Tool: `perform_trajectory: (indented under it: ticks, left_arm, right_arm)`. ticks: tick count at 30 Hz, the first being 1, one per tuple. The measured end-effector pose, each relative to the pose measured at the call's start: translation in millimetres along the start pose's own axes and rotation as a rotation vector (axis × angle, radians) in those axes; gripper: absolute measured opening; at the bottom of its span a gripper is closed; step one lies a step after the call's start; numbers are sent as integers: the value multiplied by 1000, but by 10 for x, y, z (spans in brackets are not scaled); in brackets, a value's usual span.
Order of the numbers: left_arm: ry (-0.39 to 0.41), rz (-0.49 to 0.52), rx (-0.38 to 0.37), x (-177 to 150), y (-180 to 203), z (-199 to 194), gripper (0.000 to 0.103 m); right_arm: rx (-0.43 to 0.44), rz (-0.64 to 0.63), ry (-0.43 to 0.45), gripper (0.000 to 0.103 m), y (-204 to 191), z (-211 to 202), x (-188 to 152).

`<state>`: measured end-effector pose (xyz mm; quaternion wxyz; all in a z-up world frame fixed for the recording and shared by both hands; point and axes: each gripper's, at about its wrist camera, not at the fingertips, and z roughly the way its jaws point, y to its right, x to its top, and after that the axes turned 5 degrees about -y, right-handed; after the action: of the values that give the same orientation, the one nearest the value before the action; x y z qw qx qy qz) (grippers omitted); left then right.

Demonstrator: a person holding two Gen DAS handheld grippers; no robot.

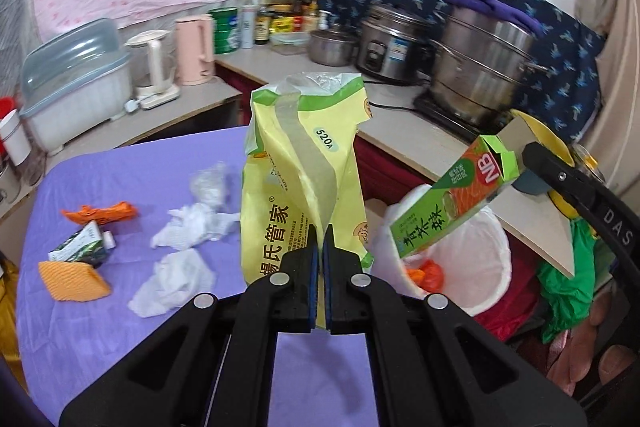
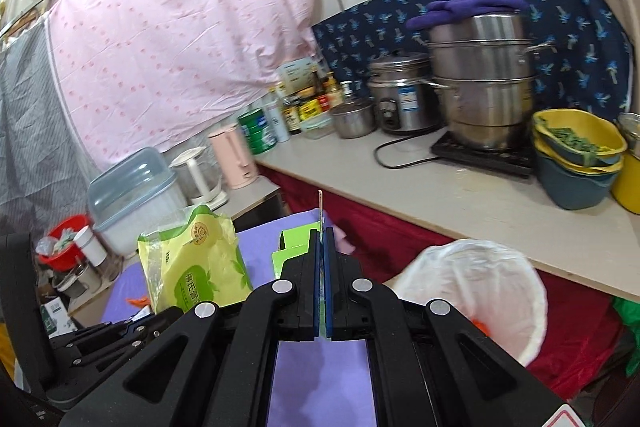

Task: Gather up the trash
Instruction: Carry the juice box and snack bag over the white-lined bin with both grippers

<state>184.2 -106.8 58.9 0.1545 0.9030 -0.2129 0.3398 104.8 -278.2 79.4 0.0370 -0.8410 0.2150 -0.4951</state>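
My left jaws clench the yellow bag (image 1: 296, 187). My right jaws pinch the green carton (image 1: 448, 203) above the lined bin (image 1: 480, 267).

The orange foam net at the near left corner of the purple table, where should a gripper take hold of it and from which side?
Grip the orange foam net at its right-hand pointed corner, coming down from above. It lies flat on the purple table, and that corner is clear of the small dark carton touching its upper edge.
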Motion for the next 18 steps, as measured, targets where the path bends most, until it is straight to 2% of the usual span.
perform_trajectory:
  ticks: [9,18]
  left_arm:
    - [-38,116,-70,-33,893,238,2]
    - [-86,187,-93,-60,1414,553,2]
  right_arm:
    - [-109,72,10,2,852,-202,-7]
    - [-167,139,-8,2,1411,-135,-97]
